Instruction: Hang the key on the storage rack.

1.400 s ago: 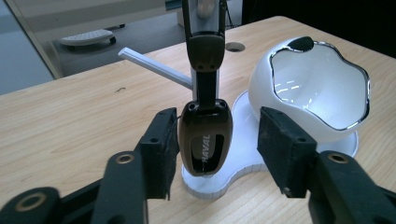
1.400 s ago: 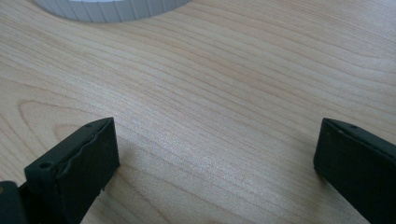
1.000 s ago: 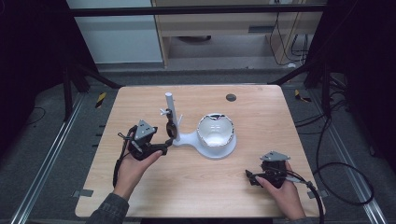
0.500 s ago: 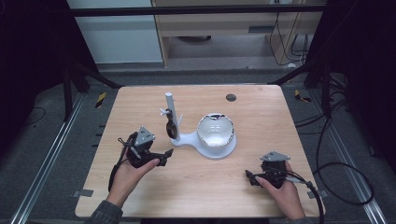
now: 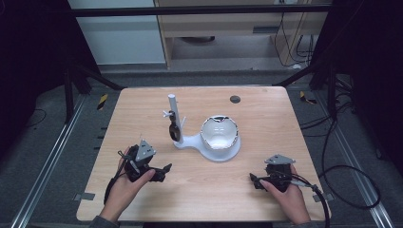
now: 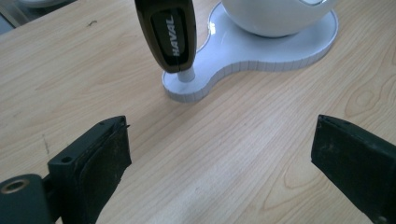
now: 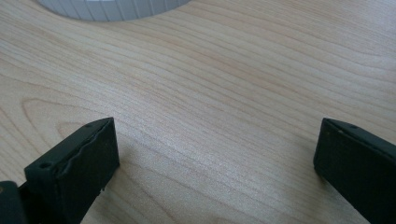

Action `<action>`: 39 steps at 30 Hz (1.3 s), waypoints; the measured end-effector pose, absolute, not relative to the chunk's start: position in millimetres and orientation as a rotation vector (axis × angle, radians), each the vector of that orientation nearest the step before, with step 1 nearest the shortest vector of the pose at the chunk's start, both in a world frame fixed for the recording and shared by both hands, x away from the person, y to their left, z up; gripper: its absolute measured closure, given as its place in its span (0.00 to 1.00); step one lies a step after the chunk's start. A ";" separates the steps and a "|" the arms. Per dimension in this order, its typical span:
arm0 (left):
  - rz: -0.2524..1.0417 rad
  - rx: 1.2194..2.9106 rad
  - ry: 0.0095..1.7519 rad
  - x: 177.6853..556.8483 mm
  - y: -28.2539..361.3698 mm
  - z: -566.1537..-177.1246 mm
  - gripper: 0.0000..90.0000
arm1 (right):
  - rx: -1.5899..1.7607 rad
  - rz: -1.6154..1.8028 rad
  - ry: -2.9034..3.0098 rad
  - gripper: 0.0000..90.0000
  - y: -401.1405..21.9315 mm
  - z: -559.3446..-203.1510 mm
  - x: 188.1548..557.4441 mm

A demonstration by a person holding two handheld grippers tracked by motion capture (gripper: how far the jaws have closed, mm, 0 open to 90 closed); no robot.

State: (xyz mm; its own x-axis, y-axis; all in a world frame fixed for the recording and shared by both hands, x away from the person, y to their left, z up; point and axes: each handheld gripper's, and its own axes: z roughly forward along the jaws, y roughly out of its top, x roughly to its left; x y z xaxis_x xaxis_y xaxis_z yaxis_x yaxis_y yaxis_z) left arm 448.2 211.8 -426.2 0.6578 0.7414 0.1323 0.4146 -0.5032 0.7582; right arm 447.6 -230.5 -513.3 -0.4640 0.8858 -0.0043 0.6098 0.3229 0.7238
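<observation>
Two grippers rest low over a wooden table (image 5: pixel 266 114), the biggest thing here, whose near edge is cut off at the bottom of the high view. On its middle stands a white stand (image 5: pixel 209 149): a flat base with a round bowl on its right end and an upright post (image 5: pixel 173 110) on its left. In the left gripper view the top of the bowl and the post are cut off by the upper edge.

A dark key fob (image 6: pixel 166 32) hangs from the post, its lower end just above the base; the word HAVAL shows on it, and its top runs out of frame. What it hangs from is too small to make out from above.

The left gripper (image 5: pixel 164 170) sits near the table's front left, apart from the fob, its jaws having just been opening, now spread wide with nothing between them. The right gripper (image 5: pixel 254 180), front right, is released too, bare wood between its jaws.

A small dark disc (image 5: pixel 235 99) lies near the far edge; I cannot tell what it is.
</observation>
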 end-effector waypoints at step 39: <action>0.581 2.134 1.241 499.2 287.0 -500.2 0.06 | 1.325 0.937 2.195 0.01 -230.2 -513.3 446.5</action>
State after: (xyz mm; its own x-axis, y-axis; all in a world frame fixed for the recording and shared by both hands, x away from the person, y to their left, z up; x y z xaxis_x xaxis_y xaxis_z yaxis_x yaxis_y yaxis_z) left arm 499.2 287.0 -500.2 0.4681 0.8807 0.0729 0.6196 -0.3859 0.6835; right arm 446.5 -230.2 -513.3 -0.4650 0.8853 -0.0028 0.6106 0.3230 0.7231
